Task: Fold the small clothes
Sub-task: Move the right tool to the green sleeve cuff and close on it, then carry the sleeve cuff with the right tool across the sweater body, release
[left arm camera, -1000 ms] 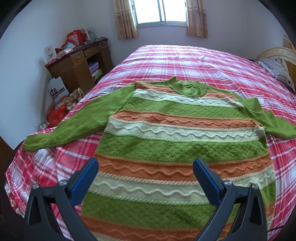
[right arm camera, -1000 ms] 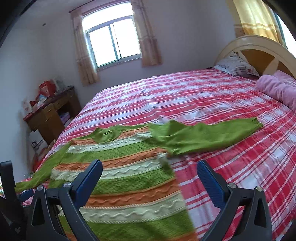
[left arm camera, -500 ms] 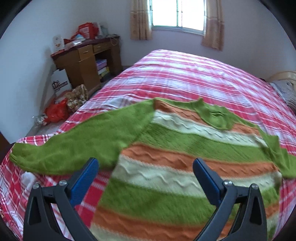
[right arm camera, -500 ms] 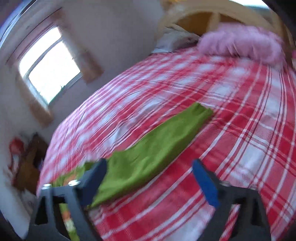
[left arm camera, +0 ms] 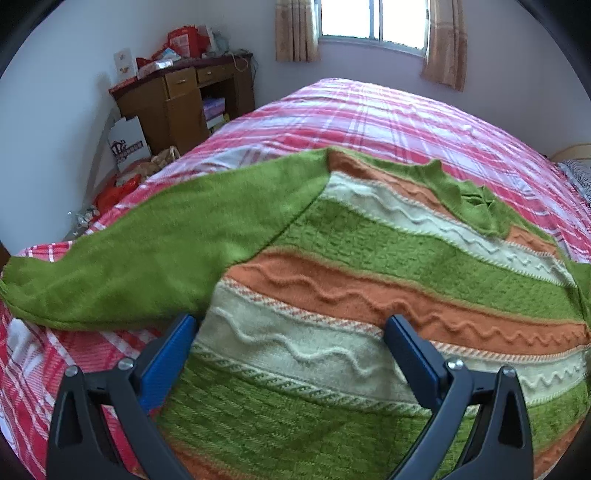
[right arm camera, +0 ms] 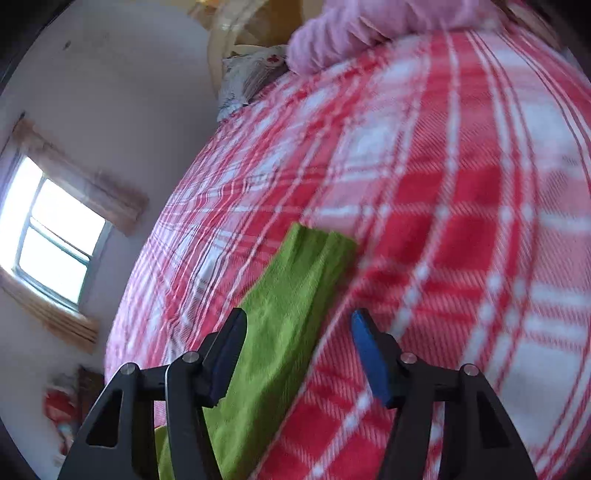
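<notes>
A knit sweater [left arm camera: 388, 280] with green, orange and cream stripes lies flat on the red plaid bed [left arm camera: 388, 110]. Its left green sleeve [left arm camera: 155, 258] stretches out toward the bed's left edge. My left gripper [left arm camera: 291, 332] is open and empty, low over the sweater's body beside the left armpit. In the right wrist view the right green sleeve [right arm camera: 291, 302] lies on the bed [right arm camera: 461, 221], its cuff pointing away. My right gripper [right arm camera: 299, 328] is open and empty, tilted, straddling that sleeve just short of the cuff.
A wooden desk [left arm camera: 184, 99] with clutter stands left of the bed, with bags [left arm camera: 122, 184] on the floor. A window [left arm camera: 373, 22] is behind. A pink blanket [right arm camera: 369, 26], a pillow [right arm camera: 251, 77] and the headboard lie at the bed's head.
My left gripper has swung left and down toward the left armpit. My right gripper has swung right, tilted and dropped close over the right sleeve near its cuff. Both stay open.
</notes>
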`<state>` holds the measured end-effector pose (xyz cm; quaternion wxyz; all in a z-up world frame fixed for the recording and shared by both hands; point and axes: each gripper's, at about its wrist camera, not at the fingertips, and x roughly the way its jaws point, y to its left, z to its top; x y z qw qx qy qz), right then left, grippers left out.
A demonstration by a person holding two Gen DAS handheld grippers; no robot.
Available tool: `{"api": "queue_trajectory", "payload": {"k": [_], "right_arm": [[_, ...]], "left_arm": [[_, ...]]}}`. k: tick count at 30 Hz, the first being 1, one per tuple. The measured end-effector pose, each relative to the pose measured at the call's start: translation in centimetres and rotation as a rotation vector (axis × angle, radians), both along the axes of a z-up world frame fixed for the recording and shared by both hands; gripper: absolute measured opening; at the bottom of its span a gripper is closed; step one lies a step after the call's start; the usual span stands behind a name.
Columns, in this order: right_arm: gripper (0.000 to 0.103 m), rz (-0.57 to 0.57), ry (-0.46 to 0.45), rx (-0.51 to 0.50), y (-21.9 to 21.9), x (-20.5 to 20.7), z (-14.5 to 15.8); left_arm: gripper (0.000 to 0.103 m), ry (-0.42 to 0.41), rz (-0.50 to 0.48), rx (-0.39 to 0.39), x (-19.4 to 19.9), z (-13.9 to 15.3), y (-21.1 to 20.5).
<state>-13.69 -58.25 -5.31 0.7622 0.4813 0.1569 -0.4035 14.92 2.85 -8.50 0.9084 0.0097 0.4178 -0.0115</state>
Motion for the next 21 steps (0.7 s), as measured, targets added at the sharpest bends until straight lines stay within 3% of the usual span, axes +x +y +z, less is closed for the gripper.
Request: {"api": "queue_trajectory", "payload": {"k": [5,7,10,11,12,15,21], "right_arm": [[0.058,0.004,0.061,-0.007,-1.9,1.5,-0.5],[0.045,0.031,0.179,-0.056,-1.8,2.6,-0.2],[0.017,0.071,0.281,-0.099,-1.4,2.8,0.0],[0.008,0.085,0.285,-0.104,-1.4,2.5,0.1],[0.007,0.109,0.269,-0.105,-1.6,2.3,0.2],[0.007,0.163,0.191,-0.163,-0.4,1.4,2.5],[0.007,0.303,0.093,-0.296,7.1,1.4,8.6]], "left_arm": [[0.103,0.005,-0.009,-0.011,0.1,-0.2,0.0],[0.103,0.001,-0.008,-0.006,0.1,-0.3,-0.1],[0.103,0.0,-0.009,-0.004,0.2,-0.4,-0.1],[0.103,-0.001,-0.009,-0.005,0.2,-0.4,-0.1],[0.103,-0.001,-0.01,-0.009,0.2,-0.4,-0.1],[0.103,-0.004,-0.012,-0.015,0.1,-0.4,0.0],[0.103,-0.006,-0.013,-0.019,0.0,-0.4,0.1]]}}
